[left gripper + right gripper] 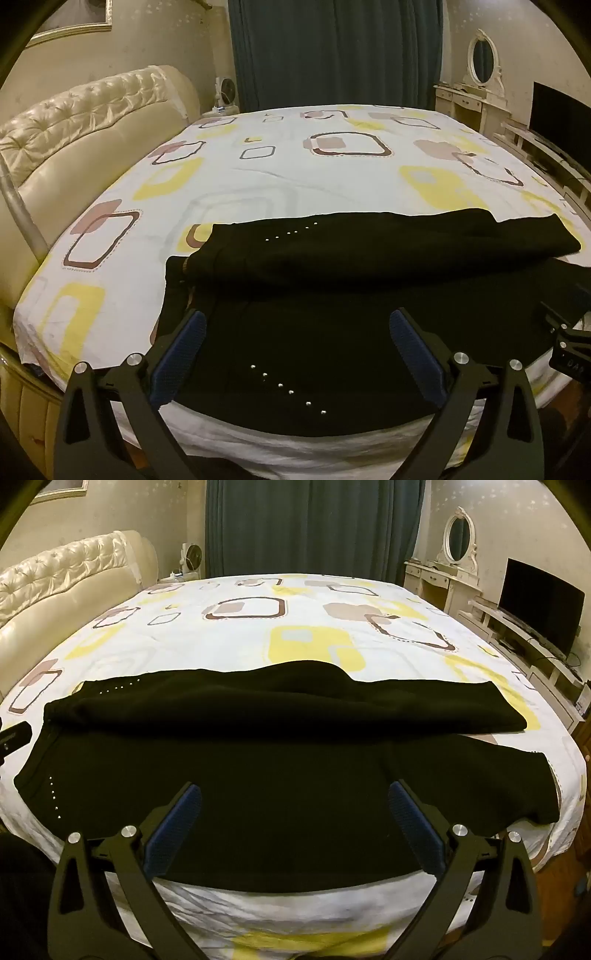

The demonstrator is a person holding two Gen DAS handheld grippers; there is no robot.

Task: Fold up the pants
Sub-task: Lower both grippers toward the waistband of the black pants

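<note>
Lying across the near edge of the bed, black pants with one leg folded over, left tool and right tool released, jaws spread wide above the fabric.

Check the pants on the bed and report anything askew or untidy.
The black pants lie across the bed near its front edge. The far leg bunches into a hump mid-length; otherwise nothing stands out.
</note>
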